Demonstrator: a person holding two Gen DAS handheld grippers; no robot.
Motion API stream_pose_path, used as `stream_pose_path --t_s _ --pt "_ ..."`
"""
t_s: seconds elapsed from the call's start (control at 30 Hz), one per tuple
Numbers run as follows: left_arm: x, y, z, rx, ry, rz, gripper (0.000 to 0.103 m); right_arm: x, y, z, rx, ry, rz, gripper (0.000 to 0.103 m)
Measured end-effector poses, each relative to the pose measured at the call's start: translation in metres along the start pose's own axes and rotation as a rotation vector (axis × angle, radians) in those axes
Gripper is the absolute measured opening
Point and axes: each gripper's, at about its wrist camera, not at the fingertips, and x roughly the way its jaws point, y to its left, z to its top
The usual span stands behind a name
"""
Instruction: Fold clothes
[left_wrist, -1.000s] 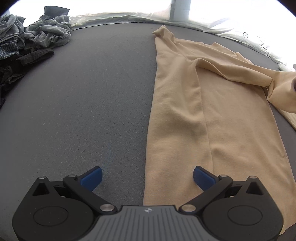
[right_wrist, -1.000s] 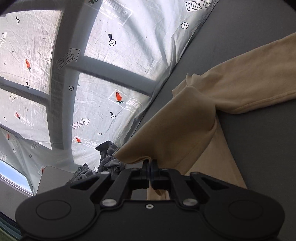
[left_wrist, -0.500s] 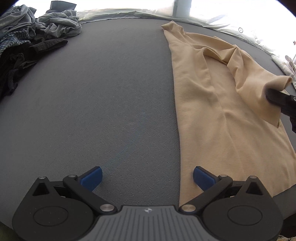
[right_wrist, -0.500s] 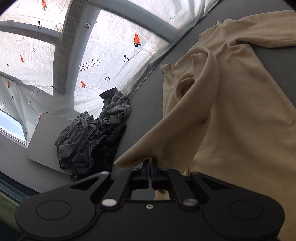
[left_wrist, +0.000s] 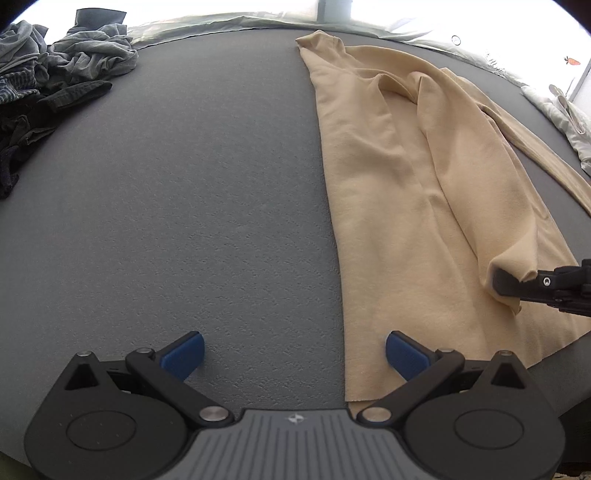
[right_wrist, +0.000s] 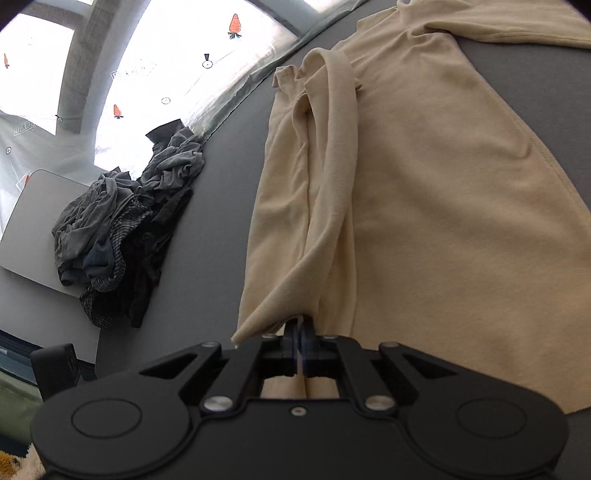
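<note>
A dark grey table (left_wrist: 192, 192) fills most of both views, its near and far edges cut off by the fisheye rim. On it lies a beige long-sleeved top (left_wrist: 402, 206), spread flat with its neck toward the far edge; in the left wrist view its right part runs out of sight, and its lower hem disappears behind the gripper body. One sleeve (right_wrist: 332, 177) is laid lengthwise over the top's body. Left of the top, well apart from it, sits a crumpled heap of grey and black clothes (right_wrist: 122, 236) (single garments cannot be told apart), partly resting on a pale grey board (right_wrist: 22, 236) at the table's corner. The left gripper (left_wrist: 293, 350) hangs above the top's left edge, blue pads wide apart and nothing between them. The right gripper (right_wrist: 298, 332) is clamped tight on the sleeve's cuff, over the lower part of the top; the pads themselves are hidden by cloth.
</note>
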Motion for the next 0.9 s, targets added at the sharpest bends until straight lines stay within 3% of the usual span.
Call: stream_pose_path --t_s 0.07,0.13,0.2,0.23,0.53,0.9 --pt "0.001 -0.001 0.001 -0.007 0.001 0.001 0.103 -0.003 -0.002 0.000 -0.010 0.005 -0.036 0.008" --pt "0.000 0.000 0.002 -0.017 -0.003 -0.001 0.103 -0.011 -0.001 0.002 -0.015 -0.015 -0.046 0.017" --pt "0.000 0.001 0.005 -0.030 -0.006 -0.001 0.103 -0.021 0.001 0.007 -0.024 -0.048 -0.064 0.034" --pt "0.001 0.002 0.006 -0.035 -0.008 -0.001 0.103 -0.026 0.001 0.010 -0.028 -0.065 -0.072 0.035" --pt "0.007 0.000 0.029 -0.066 -0.028 0.004 0.103 -0.056 -0.011 0.049 -0.021 -0.216 -0.192 0.042" --pt "0.035 -0.002 0.080 -0.048 -0.042 0.026 0.103 -0.009 -0.005 0.115 -0.185 -0.208 -0.278 0.040"
